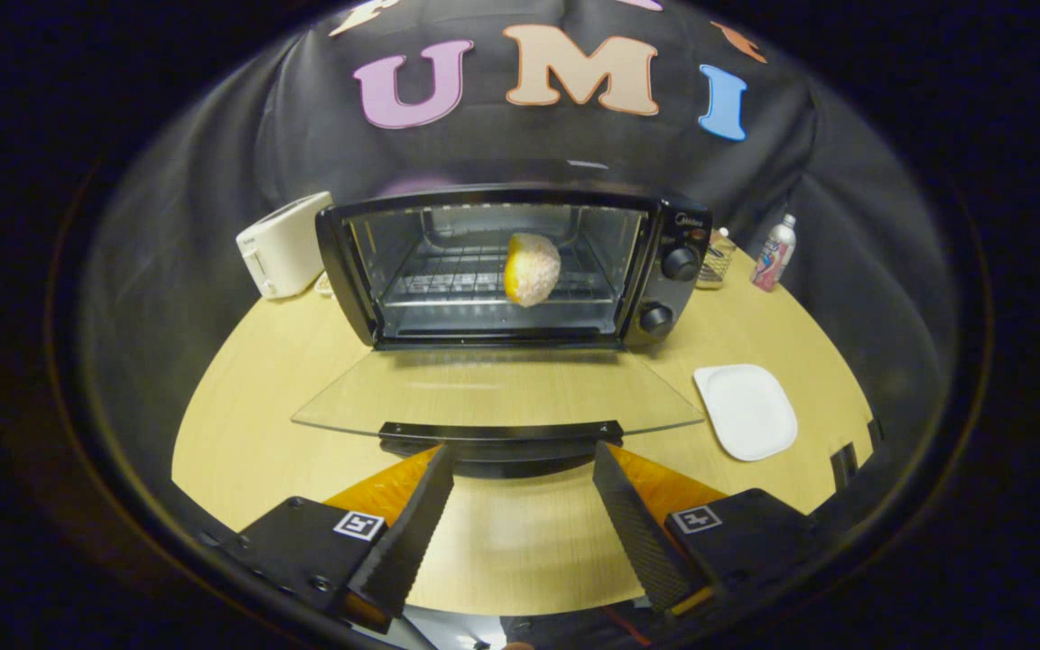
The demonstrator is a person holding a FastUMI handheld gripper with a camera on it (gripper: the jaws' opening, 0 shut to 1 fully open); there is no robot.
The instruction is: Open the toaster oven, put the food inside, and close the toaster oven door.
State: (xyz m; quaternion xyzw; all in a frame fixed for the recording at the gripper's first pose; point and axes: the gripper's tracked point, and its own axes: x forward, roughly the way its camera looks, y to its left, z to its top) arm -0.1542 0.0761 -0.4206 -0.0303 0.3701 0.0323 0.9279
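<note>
Hovering over the counter's (240, 433) near edge, the tool (520, 478) has its fingers spread wide and holding nothing, their tips just short of the handle on the toaster oven's (664, 244) glass door (493, 393), which lies folded down flat. Inside the oven, the bread roll (533, 268) sits on the wire rack (448, 275). A white plate (746, 411) lies near the counter's right edge, a white toaster (283, 244) stands at the back left, and a bottle (774, 253) at the back right.

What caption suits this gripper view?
Open fingers face the lowered toaster oven door; food sits on the rack inside.

White toaster (283, 244), plate (746, 411) (bottle (774, 253) beyond)
</note>
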